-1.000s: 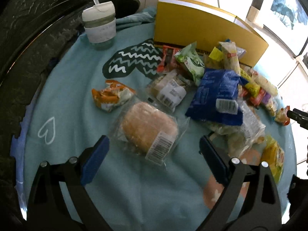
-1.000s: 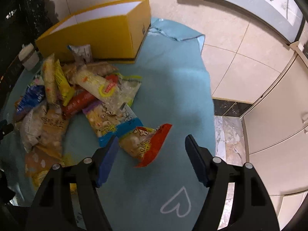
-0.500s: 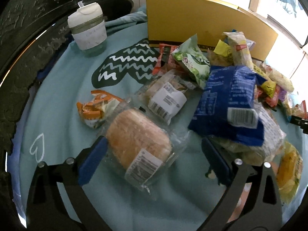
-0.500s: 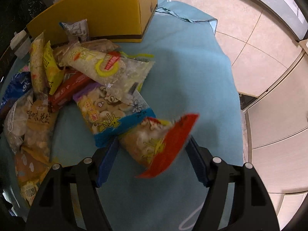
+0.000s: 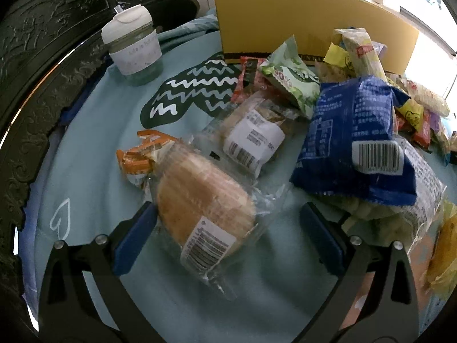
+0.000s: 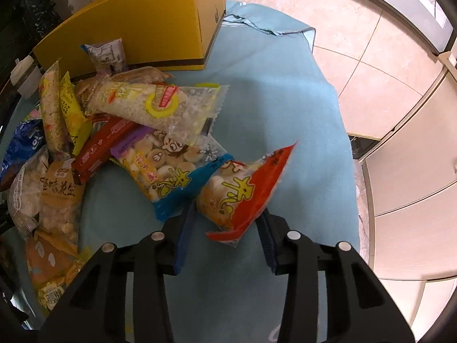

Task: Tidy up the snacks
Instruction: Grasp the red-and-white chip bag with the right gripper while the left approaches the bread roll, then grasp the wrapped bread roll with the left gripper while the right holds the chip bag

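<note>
A pile of snack packets lies on a blue cloth in front of a yellow box (image 5: 300, 20), which also shows in the right wrist view (image 6: 137, 37). My left gripper (image 5: 225, 237) is open around a wrapped bread bun (image 5: 202, 208); its left pad touches the wrapper. My right gripper (image 6: 228, 228) has closed in on a red and orange snack bag (image 6: 242, 191), and both pads press the bag's sides. A blue-ended biscuit bag (image 6: 168, 168) lies just left of it.
A lidded cup (image 5: 134, 48) stands at the back left by a dark carved table rim (image 5: 34, 100). A blue packet (image 5: 357, 140) and a labelled sandwich pack (image 5: 254, 134) lie ahead of the bun. The cloth's edge (image 6: 345, 154) drops to a tiled floor on the right.
Both grippers moved forward over the cloth. The bun came between my left fingers. My right fingers narrowed from wide open onto the red bag, which tipped up.
</note>
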Demonstrator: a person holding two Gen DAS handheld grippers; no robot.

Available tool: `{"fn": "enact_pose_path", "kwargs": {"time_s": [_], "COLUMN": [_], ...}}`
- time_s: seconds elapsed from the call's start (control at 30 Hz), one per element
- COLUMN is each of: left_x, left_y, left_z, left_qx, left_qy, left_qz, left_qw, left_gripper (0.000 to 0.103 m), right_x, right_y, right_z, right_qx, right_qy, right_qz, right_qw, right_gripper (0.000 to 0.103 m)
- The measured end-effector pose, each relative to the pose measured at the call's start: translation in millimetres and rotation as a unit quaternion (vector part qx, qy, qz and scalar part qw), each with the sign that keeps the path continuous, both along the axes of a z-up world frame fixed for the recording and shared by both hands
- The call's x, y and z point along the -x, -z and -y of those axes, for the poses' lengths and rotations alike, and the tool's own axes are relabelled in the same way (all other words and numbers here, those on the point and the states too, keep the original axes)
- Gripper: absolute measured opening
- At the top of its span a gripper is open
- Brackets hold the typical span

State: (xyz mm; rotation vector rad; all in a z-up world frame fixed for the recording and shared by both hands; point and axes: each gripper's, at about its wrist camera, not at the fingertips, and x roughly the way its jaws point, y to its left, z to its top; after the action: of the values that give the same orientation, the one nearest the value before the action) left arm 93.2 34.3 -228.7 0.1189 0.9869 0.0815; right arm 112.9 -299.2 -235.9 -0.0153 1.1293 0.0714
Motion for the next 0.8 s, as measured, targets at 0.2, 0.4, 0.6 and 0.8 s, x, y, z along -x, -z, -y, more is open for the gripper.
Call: {"fn": "enact_pose_path", "kwargs": {"time_s": [0.2, 0.4, 0.6, 0.8], "left_x": [14, 47, 25, 3], "left_y": [-6, -7, -14, -7], "left_z": [-1, 4, -19, -22], "left_qx": [0.027, 0.017, 0.034, 0.088], "left_qy": [0.009, 0.047, -0.026, -0.034], "left_qz": [-0.002, 0.031, 0.072, 0.052], "left_qw": [0.9996, 0.9983, 0.9965, 0.9942], "left_gripper": [0.101, 0.101, 0.101, 0.075], "right_x": [19, 32, 35, 30], "right_y": [-16, -16, -9, -12], "right_z": [-2, -2, -8, -19], "right_qx": [-0.016, -0.022, -0.021, -0.017], "right_qy": [-0.007, -0.016, -0.027, -0.046], "right_qz": [0.014, 0.012, -0.001, -0.001], "right_qw": [1.0, 1.0, 0.999, 0.999], "right_gripper": [0.038, 0.038, 0.038, 0.038]}}
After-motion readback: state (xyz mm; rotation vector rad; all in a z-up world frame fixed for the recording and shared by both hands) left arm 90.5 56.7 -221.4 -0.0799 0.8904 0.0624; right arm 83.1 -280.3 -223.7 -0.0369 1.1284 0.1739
